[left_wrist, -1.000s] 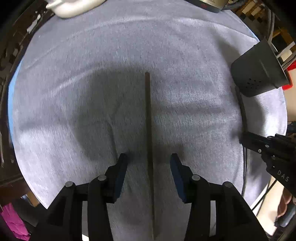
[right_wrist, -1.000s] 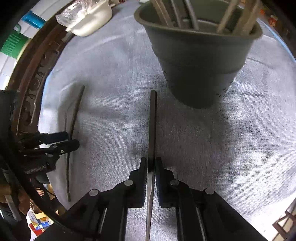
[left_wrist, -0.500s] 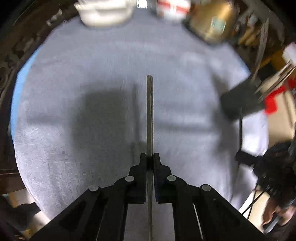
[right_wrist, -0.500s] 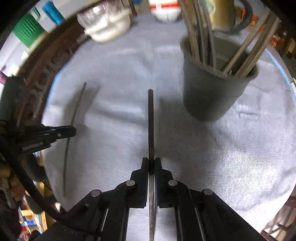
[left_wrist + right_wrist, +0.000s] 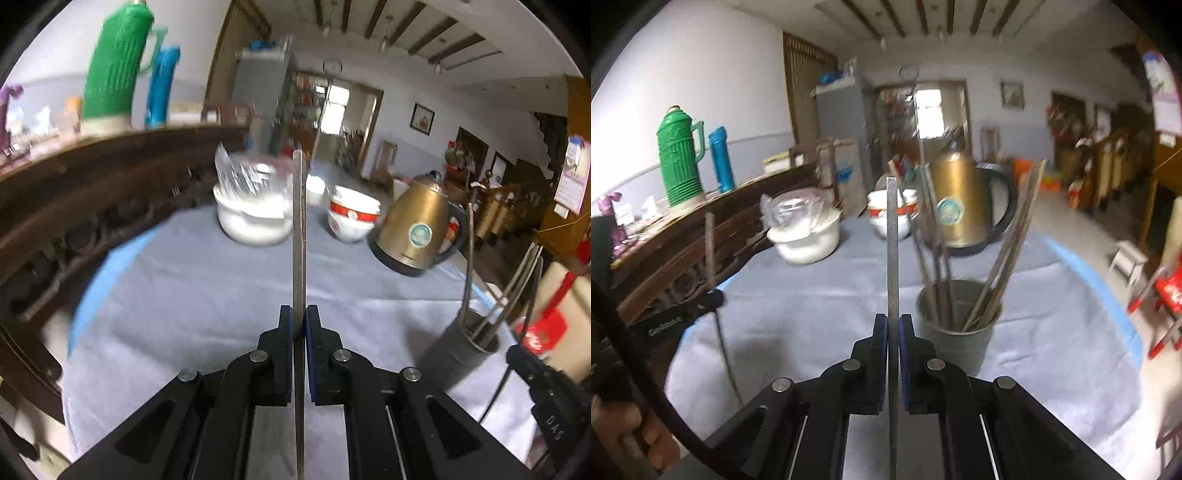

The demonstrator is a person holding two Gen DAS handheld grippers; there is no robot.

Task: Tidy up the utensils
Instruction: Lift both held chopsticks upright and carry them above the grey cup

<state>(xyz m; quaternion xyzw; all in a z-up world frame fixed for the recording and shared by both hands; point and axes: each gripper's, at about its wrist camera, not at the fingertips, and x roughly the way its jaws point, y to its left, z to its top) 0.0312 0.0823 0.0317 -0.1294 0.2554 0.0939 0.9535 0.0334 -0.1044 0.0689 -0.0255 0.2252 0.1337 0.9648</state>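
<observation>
Your left gripper (image 5: 299, 321) is clamped on a thin dark chopstick (image 5: 298, 221), angled slightly down above the grey-clothed worktop (image 5: 207, 288). Your right gripper (image 5: 893, 328) pinches a second slim dark chopstick (image 5: 892, 236) likewise, just beside the grey cylindrical utensil cup (image 5: 955, 332).

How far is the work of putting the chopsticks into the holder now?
Done: several chopsticks stand in the grey holder. In hand: the left gripper and right gripper each clamp one chopstick. Left: dropping both into the holder.
</observation>
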